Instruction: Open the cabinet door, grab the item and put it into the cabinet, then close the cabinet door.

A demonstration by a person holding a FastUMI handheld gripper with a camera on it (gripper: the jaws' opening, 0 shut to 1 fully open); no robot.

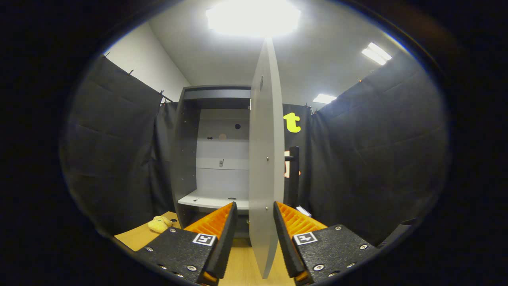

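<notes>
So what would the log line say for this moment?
stage: door open | gripper: open, fingers either side of door edge | cabinet: open | toy: on table, left of fingers

I've got the gripper (255, 222) spread wide, and the cabinet door (265, 159) stands edge-on right between my two fingers (222, 226), with a gap on each side, so neither pad is pressing it. The door's swung open, its black handle (294, 174) sticking out on the far side. Beyond the left finger, the grey cabinet (186, 159) shows a pale shelf (206, 200). Over on the wooden tabletop (137, 236), a yellow plush toy (159, 224) sits beside the cabinet's base.
</notes>
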